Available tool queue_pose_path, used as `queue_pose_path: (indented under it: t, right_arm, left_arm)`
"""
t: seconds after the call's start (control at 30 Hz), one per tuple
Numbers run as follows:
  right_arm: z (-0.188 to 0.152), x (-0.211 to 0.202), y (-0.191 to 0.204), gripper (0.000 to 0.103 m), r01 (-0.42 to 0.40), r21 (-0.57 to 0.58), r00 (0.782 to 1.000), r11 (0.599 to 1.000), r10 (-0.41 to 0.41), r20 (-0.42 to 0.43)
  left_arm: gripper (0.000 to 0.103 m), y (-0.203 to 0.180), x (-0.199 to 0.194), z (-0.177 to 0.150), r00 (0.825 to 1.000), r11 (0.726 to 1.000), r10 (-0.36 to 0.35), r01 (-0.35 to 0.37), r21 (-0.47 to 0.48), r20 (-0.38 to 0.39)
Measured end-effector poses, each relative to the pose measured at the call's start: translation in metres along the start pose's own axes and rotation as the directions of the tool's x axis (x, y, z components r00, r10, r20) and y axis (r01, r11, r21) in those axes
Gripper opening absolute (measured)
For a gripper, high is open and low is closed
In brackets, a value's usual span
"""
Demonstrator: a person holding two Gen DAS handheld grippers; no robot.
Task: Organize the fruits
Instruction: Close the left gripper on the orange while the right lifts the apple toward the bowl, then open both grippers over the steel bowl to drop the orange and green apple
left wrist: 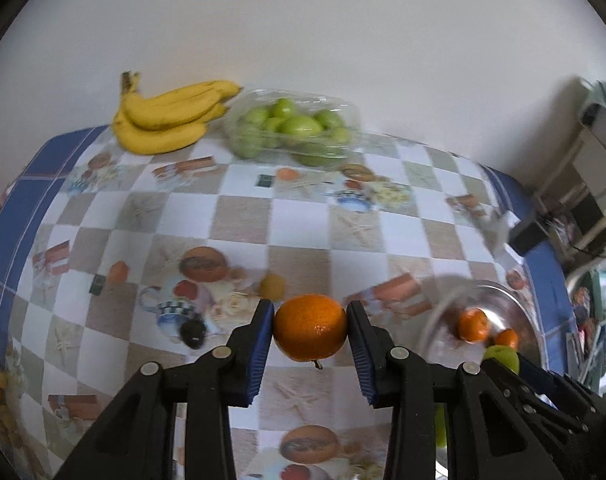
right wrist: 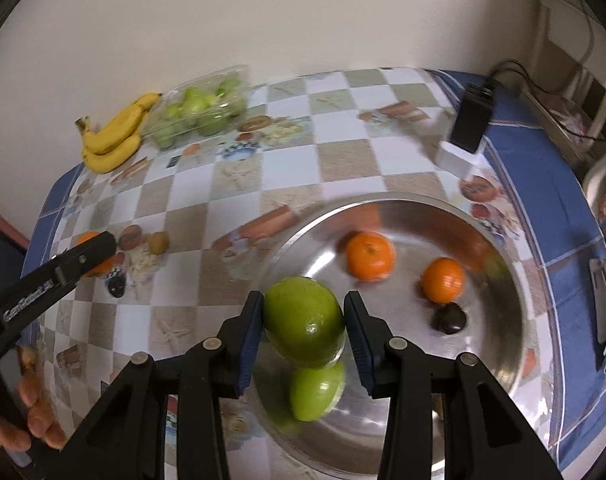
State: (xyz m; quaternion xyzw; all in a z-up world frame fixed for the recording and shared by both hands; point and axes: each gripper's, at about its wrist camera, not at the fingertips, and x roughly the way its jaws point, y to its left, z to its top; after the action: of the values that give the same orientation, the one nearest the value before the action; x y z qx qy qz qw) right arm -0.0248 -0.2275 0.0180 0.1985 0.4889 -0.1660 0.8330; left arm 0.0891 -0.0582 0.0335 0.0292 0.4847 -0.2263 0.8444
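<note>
We find the orange [left wrist: 310,328] clamped across its middle in the left claw [left wrist: 310,330], above the cloth [left wrist: 303,216]; firm, light, round, apt to roll. The right claw [right wrist: 303,326] grips an apple [right wrist: 303,320], smooth and slippery, over the bowl [right wrist: 515,320].

My left tongs [left wrist: 310,334]: black plastic arms, ribbed blue pads, silver rivets. My right tongs [right wrist: 304,330]: same build. The left arm carries white lettering, blurred.
</note>
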Motion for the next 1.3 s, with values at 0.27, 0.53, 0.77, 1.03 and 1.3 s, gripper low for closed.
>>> queue_pose_path:
  t: [0.27, 0.53, 0.77, 1.03, 1.3]
  right_arm:
    - [-0.004, -0.012, -0.043, 0.043, 0.059, 0.076, 0.998, 0.995, -0.059, 0.01]
    - [-0.008, -0.008, -0.068, 0.043, 0.065, 0.143, 0.998, 0.988, -0.063, -0.019]
    - [-0.008, 0.001, -0.063, 0.043, 0.054, 0.119, 0.998, 0.991, -0.05, -0.038]
    - [-0.009, 0.006, -0.065, 0.043, 0.065, 0.122, 0.997, 0.99, -0.059, -0.058]
    - [-0.009, 0.008, -0.067, 0.043, 0.074, 0.127, 0.995, 0.989, -0.066, -0.068]
  left_arm:
    - [0.04, -0.049, -0.003, -0.015, 0.996, 0.992, -0.079, 0.082, 0.1, -0.028]
    - [0.04, -0.096, 0.016, -0.029, 0.983, 0.968, -0.157, 0.173, 0.18, -0.099]
    - [0.04, -0.112, 0.038, -0.031, 0.984, 0.959, -0.149, 0.168, 0.227, -0.098]
    - [0.04, -0.113, 0.052, -0.03, 0.981, 0.961, -0.163, 0.182, 0.206, -0.109]
    - [0.041, -0.113, 0.056, -0.031, 0.975, 0.962, -0.181, 0.204, 0.18, -0.132]
